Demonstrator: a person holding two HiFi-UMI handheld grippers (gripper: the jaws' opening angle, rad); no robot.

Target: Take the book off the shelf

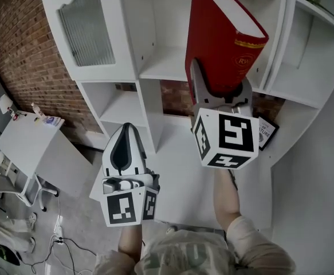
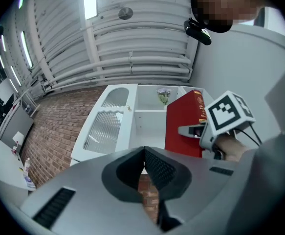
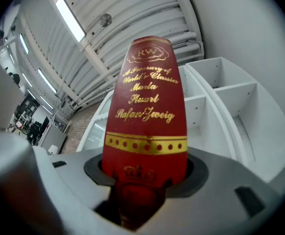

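A thick red book (image 1: 221, 39) with gold lettering on its spine (image 3: 147, 121) stands upright in my right gripper (image 1: 219, 93), whose jaws are shut on its lower end. It is held out in front of the white shelf unit (image 1: 155, 67), clear of the compartments. My left gripper (image 1: 126, 148) hangs lower and to the left, shut with nothing between its pads (image 2: 144, 168). From the left gripper view the red book (image 2: 184, 129) and the right gripper's marker cube (image 2: 228, 114) show to the right, in front of the shelf (image 2: 147, 111).
The shelf unit has a ribbed glass door (image 1: 86, 30) at upper left and open compartments. A small dark booklet (image 1: 266, 132) lies on a lower shelf at right. A brick wall (image 1: 18, 50) and a white table (image 1: 29, 145) stand to the left. A plant (image 2: 163, 96) sits on the shelf.
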